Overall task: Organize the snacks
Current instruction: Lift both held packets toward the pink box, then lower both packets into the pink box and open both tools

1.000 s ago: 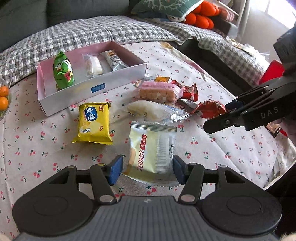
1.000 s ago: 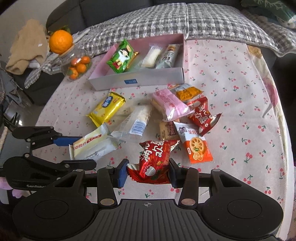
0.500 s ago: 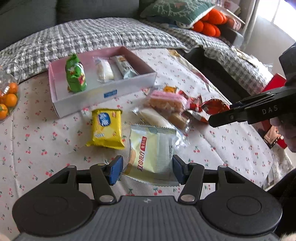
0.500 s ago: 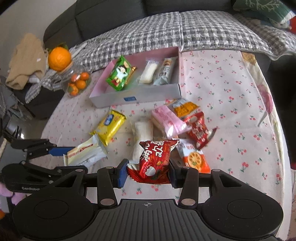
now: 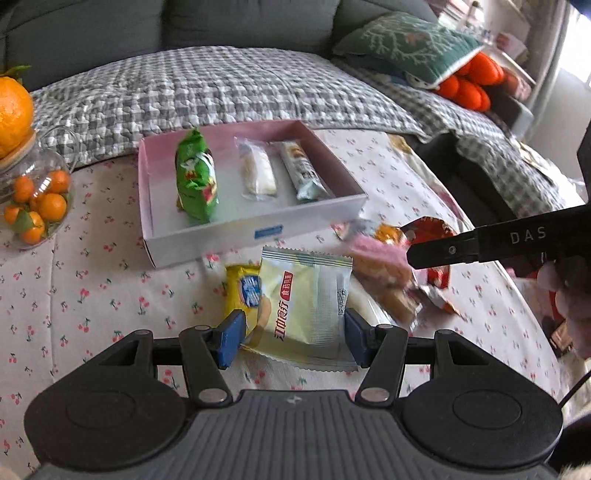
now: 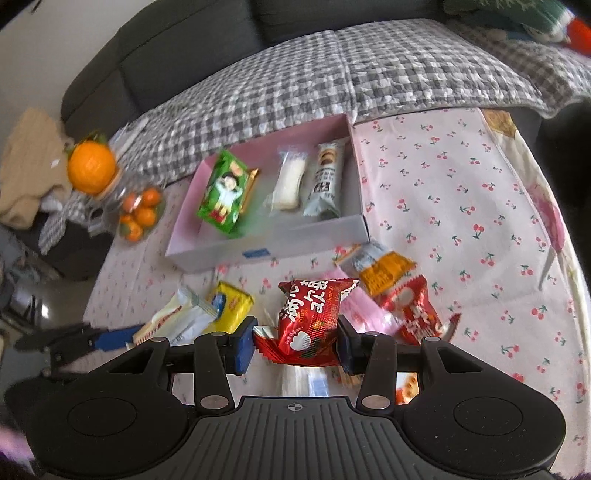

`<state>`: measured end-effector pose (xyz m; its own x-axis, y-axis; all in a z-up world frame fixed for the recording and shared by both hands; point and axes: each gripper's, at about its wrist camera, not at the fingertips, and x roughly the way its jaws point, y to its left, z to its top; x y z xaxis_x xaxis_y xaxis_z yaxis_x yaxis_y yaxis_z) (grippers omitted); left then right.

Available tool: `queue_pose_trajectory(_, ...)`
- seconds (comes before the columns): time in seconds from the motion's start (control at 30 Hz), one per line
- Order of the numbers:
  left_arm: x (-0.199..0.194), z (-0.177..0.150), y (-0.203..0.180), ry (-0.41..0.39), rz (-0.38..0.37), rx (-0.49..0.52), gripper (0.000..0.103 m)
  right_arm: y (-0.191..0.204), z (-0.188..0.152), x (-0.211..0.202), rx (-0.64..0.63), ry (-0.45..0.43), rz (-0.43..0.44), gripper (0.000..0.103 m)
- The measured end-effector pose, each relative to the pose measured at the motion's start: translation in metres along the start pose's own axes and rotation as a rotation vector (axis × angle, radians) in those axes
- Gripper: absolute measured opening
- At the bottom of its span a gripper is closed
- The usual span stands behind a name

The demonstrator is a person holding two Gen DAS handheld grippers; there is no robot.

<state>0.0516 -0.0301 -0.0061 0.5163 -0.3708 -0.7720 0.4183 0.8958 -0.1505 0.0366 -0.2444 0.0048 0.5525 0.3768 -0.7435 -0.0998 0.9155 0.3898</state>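
the left gripper (image 5: 291, 341) was clamped on a pale yellow snack packet (image 5: 304, 306), the right gripper (image 6: 295, 343) on a red snack bag (image 6: 310, 317), both held near the pink box (image 5: 255, 236). slippery wrappers could slide free, or both grippers might collide at the box.

A home living room is shown: a dark grey fabric sofa (image 5: 240, 26) draped with a grey checked quilt (image 5: 207, 88) at twelve o'clock, a cherry-print cloth-covered worktop (image 5: 92, 280), a green embroidered cushion (image 5: 410, 44) at one o'clock.
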Motion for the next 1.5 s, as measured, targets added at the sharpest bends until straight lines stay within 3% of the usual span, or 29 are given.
queue_pose_trajectory(0.3,0.021,0.040,0.006,-0.043,0.060,-0.037,0.054,0.002,0.034,0.022,0.130,-0.075,0.037,0.044)
queue_pose_trajectory(0.53,0.053,0.049,0.021,-0.087,0.130,-0.057,0.054,-0.003,0.051,0.052,0.194,-0.111,0.030,0.044)
queue_pose_trajectory(0.83,0.078,0.057,0.033,-0.112,0.115,-0.132,0.054,-0.011,0.065,0.077,0.193,-0.158,-0.023,0.044)
queue_pose_trajectory(1.23,0.097,0.059,0.040,-0.108,0.099,-0.185,0.054,-0.024,0.069,0.085,0.218,-0.155,-0.021,0.047)
queue_pose_trajectory(1.4,0.098,0.057,0.034,-0.111,0.110,-0.150,0.070,-0.025,0.069,0.085,0.226,-0.157,-0.022,0.056)
queue_pose_trajectory(1.5,0.098,0.058,0.030,-0.109,0.128,-0.119,0.072,-0.026,0.069,0.082,0.245,-0.159,-0.012,0.063)
